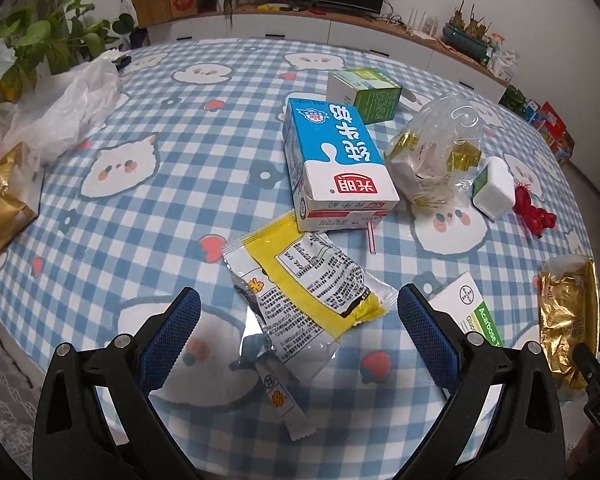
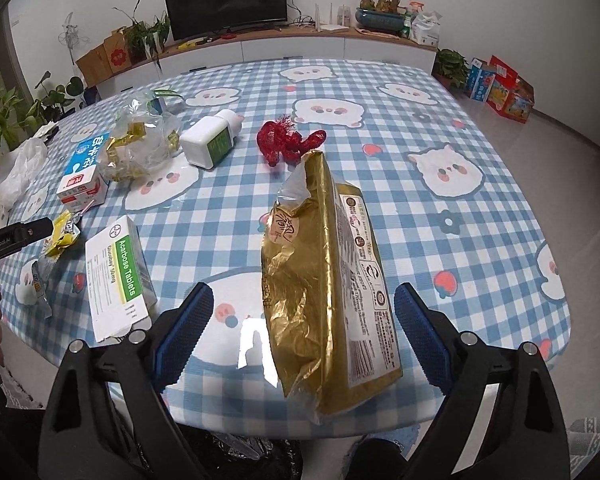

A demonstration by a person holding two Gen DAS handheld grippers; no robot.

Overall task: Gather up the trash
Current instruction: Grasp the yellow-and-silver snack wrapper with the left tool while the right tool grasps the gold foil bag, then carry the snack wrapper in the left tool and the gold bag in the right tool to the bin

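Trash lies scattered on a table with a blue checked cloth. My left gripper is open, its fingers either side of a yellow and white snack wrapper. Beyond it lie a blue milk carton, a green and white box and a clear plastic bag. My right gripper is open around a gold foil bag near the table's front edge. A white Acarbose tablet box, a white bottle and red netting lie further off.
A crumpled white plastic bag and another gold bag sit at the table's left. A black bag shows below the table edge. A sideboard with a monitor and plants stands behind.
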